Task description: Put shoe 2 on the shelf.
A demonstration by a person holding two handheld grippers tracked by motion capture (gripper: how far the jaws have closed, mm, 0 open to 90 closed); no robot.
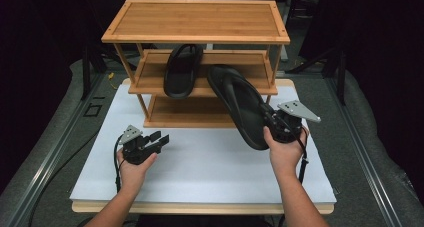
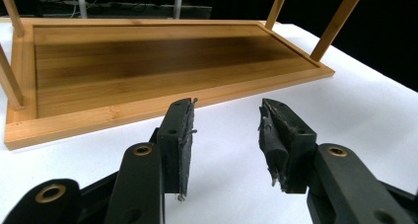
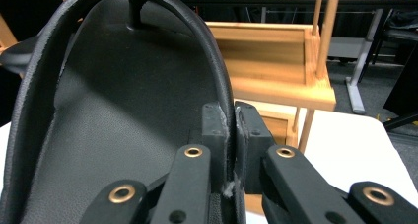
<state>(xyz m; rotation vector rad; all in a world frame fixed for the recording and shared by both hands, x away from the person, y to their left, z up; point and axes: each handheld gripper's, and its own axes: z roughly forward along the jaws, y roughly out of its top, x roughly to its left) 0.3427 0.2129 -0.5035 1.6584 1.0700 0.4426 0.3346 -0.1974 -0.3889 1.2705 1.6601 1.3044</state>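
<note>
Black flip-flop point(image 1: 240, 104) is clamped at its edge by the right gripper point(image 1: 274, 124), raised before the bamboo rack point(image 1: 196, 21).
No legible writing is seen; a second sandal point(image 1: 181, 69) lies on the middle shelf, and the left gripper point(image 1: 161, 138) is held agape over the white board point(image 1: 210, 162).

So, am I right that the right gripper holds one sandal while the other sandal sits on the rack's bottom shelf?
Not quite: the other sandal sits on the rack's middle shelf, as the high view shows; the bottom shelf is bare. The right gripper does hold one sandal.
</note>
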